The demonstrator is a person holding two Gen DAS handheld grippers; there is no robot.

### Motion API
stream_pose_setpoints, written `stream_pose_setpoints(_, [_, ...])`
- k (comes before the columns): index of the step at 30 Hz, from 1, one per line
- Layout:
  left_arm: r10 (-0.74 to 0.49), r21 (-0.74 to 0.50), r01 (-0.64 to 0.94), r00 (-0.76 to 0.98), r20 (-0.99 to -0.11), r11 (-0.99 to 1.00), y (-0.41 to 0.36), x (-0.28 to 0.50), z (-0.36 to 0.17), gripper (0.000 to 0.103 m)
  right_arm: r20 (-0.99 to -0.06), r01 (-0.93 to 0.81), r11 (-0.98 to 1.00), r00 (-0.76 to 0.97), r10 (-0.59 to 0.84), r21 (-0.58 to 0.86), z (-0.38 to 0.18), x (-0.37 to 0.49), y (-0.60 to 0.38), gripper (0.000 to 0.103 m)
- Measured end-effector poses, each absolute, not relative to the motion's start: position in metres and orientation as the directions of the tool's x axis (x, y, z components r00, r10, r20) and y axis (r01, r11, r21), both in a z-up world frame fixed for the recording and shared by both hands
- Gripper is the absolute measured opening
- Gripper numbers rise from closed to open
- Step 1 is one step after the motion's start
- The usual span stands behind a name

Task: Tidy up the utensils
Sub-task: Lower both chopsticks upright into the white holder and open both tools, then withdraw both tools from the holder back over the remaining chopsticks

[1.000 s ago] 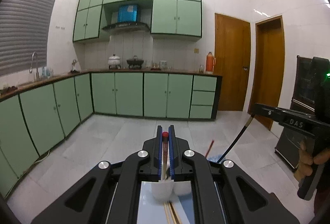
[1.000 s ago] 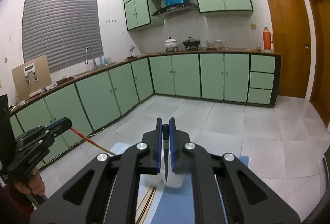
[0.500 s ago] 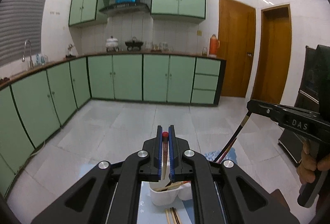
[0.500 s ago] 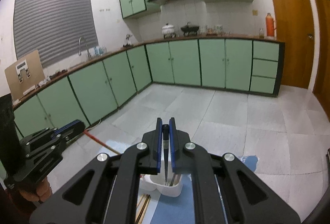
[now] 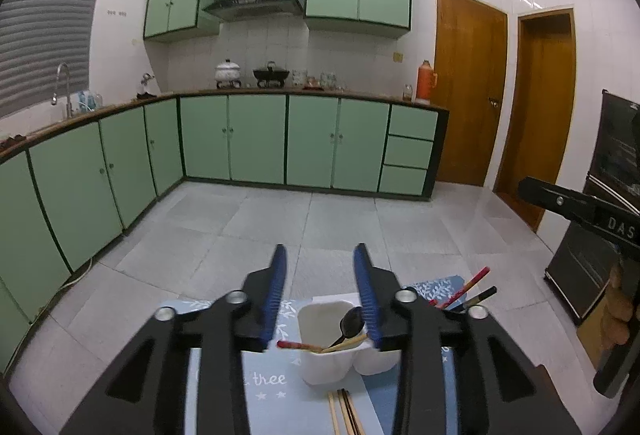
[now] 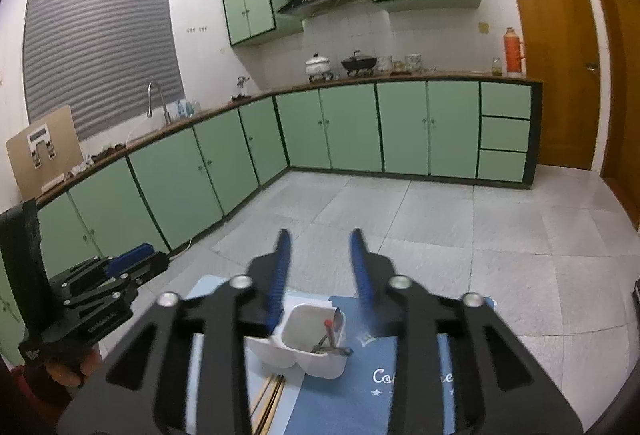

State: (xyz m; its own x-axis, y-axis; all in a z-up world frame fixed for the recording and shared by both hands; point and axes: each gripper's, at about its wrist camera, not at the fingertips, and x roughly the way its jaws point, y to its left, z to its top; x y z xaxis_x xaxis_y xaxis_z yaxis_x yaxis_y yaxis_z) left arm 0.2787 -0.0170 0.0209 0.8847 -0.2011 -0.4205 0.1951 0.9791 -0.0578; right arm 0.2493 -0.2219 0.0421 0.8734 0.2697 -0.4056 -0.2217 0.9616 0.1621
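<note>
A white two-compartment holder point(image 5: 320, 363) stands on a blue mat point(image 5: 264, 379). It holds a black spoon point(image 5: 351, 321), and a red-tipped chopstick point(image 5: 296, 345) lies across its rim. A red and a black chopstick point(image 5: 474, 281) stick up past its right side. My left gripper point(image 5: 320, 247) hovers just above it, its jaws opening with nothing gripped. In the right wrist view my right gripper point(image 6: 320, 233) is also opening above the holder point(image 6: 316, 339), nothing pressed between its pads. Several loose chopsticks point(image 5: 344, 411) lie on the mat in front.
The right gripper point(image 5: 560, 201) shows at the right edge of the left wrist view. The left gripper point(image 6: 116, 271), held by a hand point(image 6: 68, 371), shows at the left of the right wrist view. Green cabinets point(image 5: 256, 139) and tiled floor point(image 5: 360, 227) lie beyond.
Both grippers were shut, the left on a red-tipped chopstick, the right on a dark one. Both sank toward the holder, their jaws have parted, and the chopsticks now rest in the holder.
</note>
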Motion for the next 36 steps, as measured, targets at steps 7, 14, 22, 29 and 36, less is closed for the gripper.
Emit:
stream_pose_setpoints(7, [-0.171,-0.054,0.162,0.910,-0.378,0.985,-0.005,0.226,0.014,0.062,-0.359,-0.175,0.972,0.907,0.220,0.155,0.017,0.193,-0.232,0.080])
stream_pose_setpoints(14, [-0.141,-0.008,0.154,0.885,-0.443,0.988,-0.010,0.179,-0.036,0.070,-0.416,-0.139,0.983,0.892,0.177,0.121,-0.045,0.145,-0.221,0.085])
stream_pose_setpoints(22, [-0.114,-0.007,0.133,0.827,-0.551,0.991,-0.005,0.143,-0.115,0.070,-0.493,-0.095,0.991,0.860,0.130,0.095,-0.125,0.103,-0.192,0.085])
stream_pose_setpoints(29, [-0.096,-0.034,0.094,0.805,-0.585,0.995,0.005,0.120,-0.156,0.070,-0.542,-0.095,0.992,0.831,0.128,0.087,-0.169,0.079,-0.164,0.083])
stream_pose_setpoints(36, [-0.084,-0.033,0.081,0.776,-0.626,0.996,0.012,0.110,-0.171,0.067,-0.599,-0.116,0.991,0.789,0.134,0.069,-0.193,0.068,-0.144,0.073])
